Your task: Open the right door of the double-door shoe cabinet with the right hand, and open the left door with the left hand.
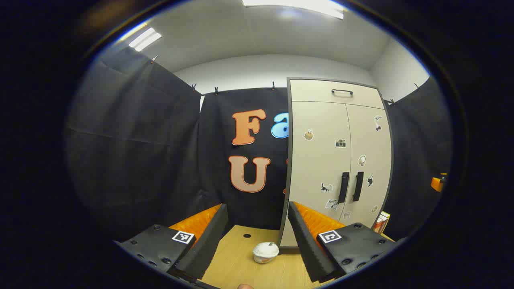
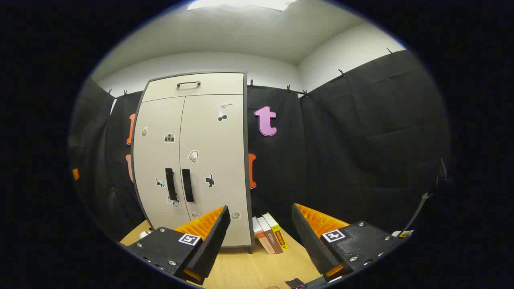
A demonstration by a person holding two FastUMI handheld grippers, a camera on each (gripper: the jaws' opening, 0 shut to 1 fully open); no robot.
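Observation:
A tall beige shoe cabinet (image 1: 321, 168) (image 2: 217, 136) stands on the wooden table with both doors closed. Two dark vertical handles sit side by side at mid height: the left door's handle (image 1: 343, 187) (image 2: 170, 184) and the right door's handle (image 1: 357, 186) (image 2: 187, 185). Stickers dot both doors. A drawer with a dark handle (image 1: 342, 92) (image 2: 188, 84) tops the cabinet. My left gripper (image 1: 257, 245) is open, held back from the cabinet and to its left. My right gripper (image 2: 260, 243) is open too, back from the cabinet and to its right. Nothing is between either pair of fingers.
A small white lidded cup (image 1: 265, 252) sits on the table (image 1: 241, 269) in front of the cabinet's left corner. Three books (image 2: 270, 237) lean beside the cabinet's right side. Black cloth walls close the booth on all sides.

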